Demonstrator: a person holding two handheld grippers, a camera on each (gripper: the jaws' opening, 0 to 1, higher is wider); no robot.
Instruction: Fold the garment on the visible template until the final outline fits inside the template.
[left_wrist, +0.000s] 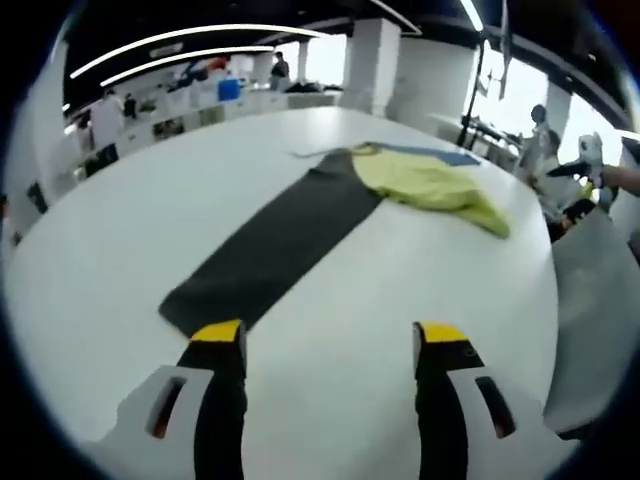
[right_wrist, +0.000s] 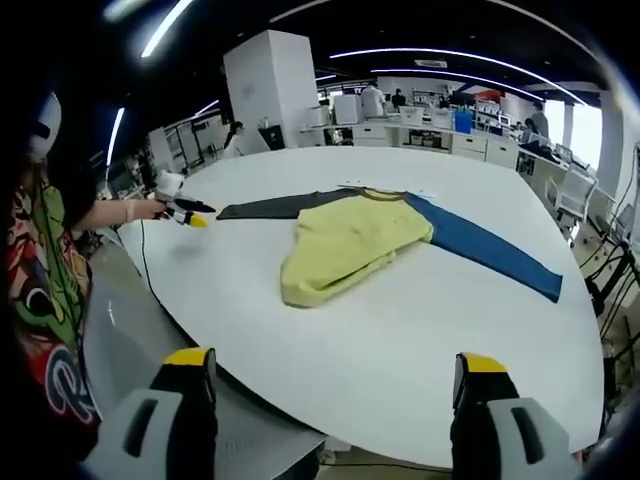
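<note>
You are working in a bright open-plan lab, over a broad white round-edged surface (left_wrist: 120, 250) with desks and people behind it. Your left gripper (left_wrist: 330, 340), with black jaws tipped in yellow, hovers released just above the surface, jaws wide apart and holding nothing. Right ahead of it lies the near end of the dark grey sleeve (left_wrist: 275, 245) of the garment, a long flat strip running away from you toward the yellow fabric body (left_wrist: 430, 185), which is bunched and folded over itself. A thin blue strip (left_wrist: 430, 153) shows beyond the yellow part.

Your right gripper (right_wrist: 340, 375) is also released and empty, held off the near edge of the surface. From there the yellow body (right_wrist: 345, 245) sits mid-surface, well apart from the jaws. The garment's long axis runs across that view: the dark grey sleeve (right_wrist: 270, 206) stretches left, the blue sleeve (right_wrist: 490, 248) stretches right and slightly nearer. Your left gripper (right_wrist: 190, 214) appears at the grey sleeve's tip.
</note>
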